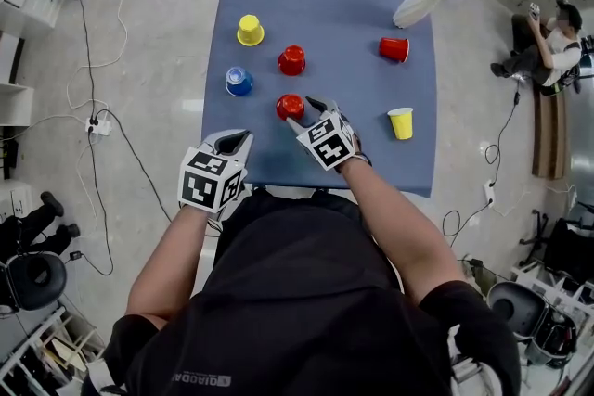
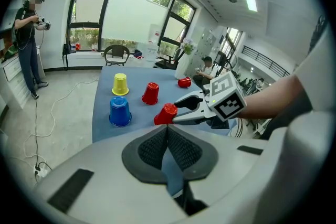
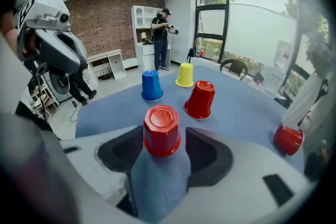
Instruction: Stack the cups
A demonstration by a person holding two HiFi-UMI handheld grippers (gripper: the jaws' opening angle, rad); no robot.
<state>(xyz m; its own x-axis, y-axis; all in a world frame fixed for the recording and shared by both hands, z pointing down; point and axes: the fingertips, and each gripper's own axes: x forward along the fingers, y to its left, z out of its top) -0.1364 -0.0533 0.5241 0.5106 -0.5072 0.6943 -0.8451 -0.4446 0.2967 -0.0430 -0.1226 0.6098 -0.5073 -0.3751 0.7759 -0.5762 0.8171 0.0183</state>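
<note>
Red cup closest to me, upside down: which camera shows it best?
The right gripper view: the red cup sits large and centred between open fingers. The head view shows only its top from above; the left gripper view shows it small, from the side.

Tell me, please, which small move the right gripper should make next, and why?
Probably close the right gripper on the nearest red cup. This cup stands upside down on the blue table between the open jaws, which do not seem to press it yet. A grip must come before lifting it onto another cup.
</note>
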